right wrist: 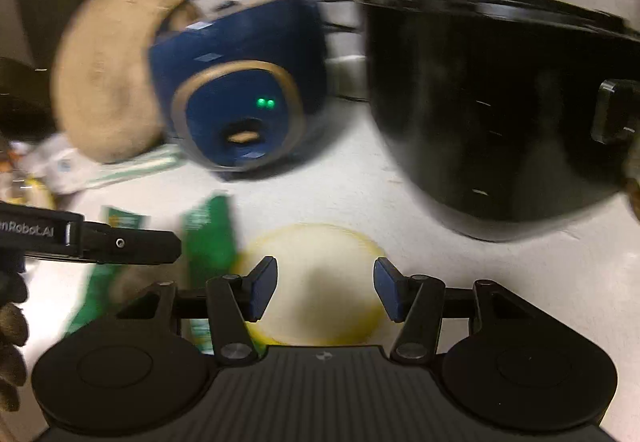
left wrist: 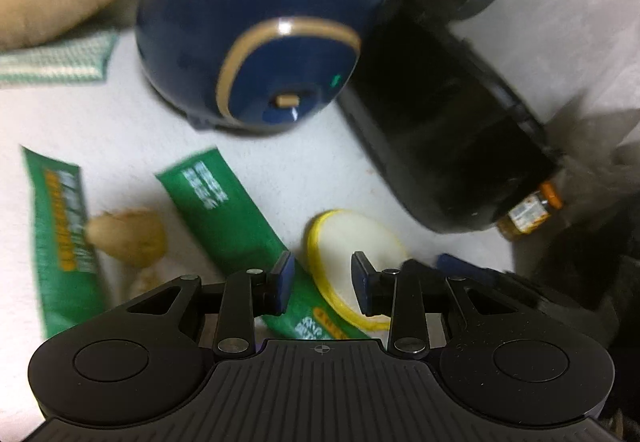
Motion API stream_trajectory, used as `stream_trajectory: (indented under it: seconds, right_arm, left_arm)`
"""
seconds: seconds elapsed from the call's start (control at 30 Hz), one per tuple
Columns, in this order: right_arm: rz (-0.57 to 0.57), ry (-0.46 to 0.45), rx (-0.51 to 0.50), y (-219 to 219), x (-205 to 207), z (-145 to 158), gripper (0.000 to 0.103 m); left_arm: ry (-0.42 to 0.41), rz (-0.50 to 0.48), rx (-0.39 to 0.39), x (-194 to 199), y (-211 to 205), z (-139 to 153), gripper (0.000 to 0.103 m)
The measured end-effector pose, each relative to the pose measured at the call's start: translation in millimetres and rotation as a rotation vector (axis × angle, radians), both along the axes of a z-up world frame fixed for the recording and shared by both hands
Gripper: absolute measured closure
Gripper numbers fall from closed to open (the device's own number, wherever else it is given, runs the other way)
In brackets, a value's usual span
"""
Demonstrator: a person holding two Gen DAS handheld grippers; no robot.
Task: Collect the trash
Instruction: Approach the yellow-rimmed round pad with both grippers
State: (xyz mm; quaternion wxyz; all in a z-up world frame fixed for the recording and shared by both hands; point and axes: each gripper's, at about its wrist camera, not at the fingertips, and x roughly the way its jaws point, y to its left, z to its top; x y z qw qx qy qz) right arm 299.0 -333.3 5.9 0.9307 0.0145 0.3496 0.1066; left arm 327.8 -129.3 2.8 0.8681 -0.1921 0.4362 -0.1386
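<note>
Lid: we see a round white lid with a yellow rim [left wrist: 352, 262] lying flat on the pale counter [left wrist: 280, 158], directly ahead of both grippers; in the right wrist view it [right wrist: 320, 282] fills the gap between the fingers.
Green packets: one green packet [left wrist: 224, 218] lies diagonally with its lower end touching the lid's left edge; a second green packet [left wrist: 60, 238] lies well to the left, near the frame edge.
Brown scrap: a crumpled tan lump [left wrist: 128, 236] sits between the two packets, touching the left one.
Left gripper: we hold the left gripper [left wrist: 322, 278] with fingers spread, nothing between them; the left pad is over the packet, the right pad over the lid's right part.
Right gripper: the right gripper [right wrist: 325, 290] is spread wide, straddling the lid, pinching nothing; we cannot tell whether the pads touch the counter.
Blue appliance: a rounded dark blue appliance [left wrist: 256, 34] stands behind the packets, with bare counter between.
Black pot: a large black pot [right wrist: 500, 114] stands to the right, near the lid's far right edge.
Open room: bare counter shows between lid, appliance and pot.
Image quality: both views are motion-blurred; packet print is unreadable.
</note>
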Motion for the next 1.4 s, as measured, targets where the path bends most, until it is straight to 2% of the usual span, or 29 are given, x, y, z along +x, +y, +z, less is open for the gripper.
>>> stream_trajectory:
  seconds: [0.07,0.13,0.37,0.43,0.57,0.67,0.7,0.83,0.87,0.93,1.0,1.17,1.4]
  right_arm:
    - [-0.032,0.027,-0.021,-3.4,4.5,-7.7,0.076]
    - [-0.017,0.079,0.048,-8.3,9.0,-16.5,0.085]
    - [0.003,0.088,0.097,-10.6,6.9,-25.2,0.085]
    - [0.005,0.090,0.123,-17.0,5.4,-26.2,0.085]
    - [0.005,0.096,0.183,-28.1,3.3,-28.7,0.085]
    - [0.007,0.096,0.203,-30.5,4.3,-29.2,0.085]
    - [0.011,0.095,0.208,-31.0,4.3,-29.5,0.085]
    - [0.029,0.092,0.210,-25.6,4.6,-29.8,0.085]
    - [0.034,0.093,0.213,-24.3,4.4,-29.8,0.085]
    - [0.044,0.088,0.204,-21.7,3.2,-29.6,0.084]
    - [0.049,0.087,0.202,-21.1,2.2,-29.7,0.084]
    - [0.051,0.088,0.201,-18.5,4.2,-29.5,0.084]
    - [0.060,0.087,0.212,-22.3,-0.8,-32.0,0.084]
  left_arm:
    - [0.033,-0.004,0.014,14.6,-8.5,-11.8,0.068]
    - [0.052,-0.013,0.042,25.2,-16.9,-21.1,0.068]
    - [0.032,-0.035,-0.004,40.6,-28.9,-41.0,0.067]
    - [0.056,-0.026,-0.041,43.3,-28.9,-40.4,0.059]
    - [0.029,-0.052,-0.103,42.4,-28.5,-21.7,0.059]
    - [0.011,-0.095,-0.192,38.8,-28.3,-9.0,0.059]
    - [0.011,-0.113,-0.190,37.5,-30.6,-6.8,0.059]
    - [-0.002,-0.121,-0.045,34.8,-40.8,-7.5,0.059]
    - [0.006,-0.112,-0.043,35.2,-38.9,-10.4,0.059]
    - [0.017,-0.098,-0.059,35.5,-34.2,-14.0,0.068]
    - [0.028,-0.082,-0.058,33.6,-29.5,-14.5,0.072]
    - [0.046,-0.072,0.000,33.5,-28.1,-18.8,0.072]
    - [0.064,-0.064,0.083,35.1,-36.5,-27.3,0.067]
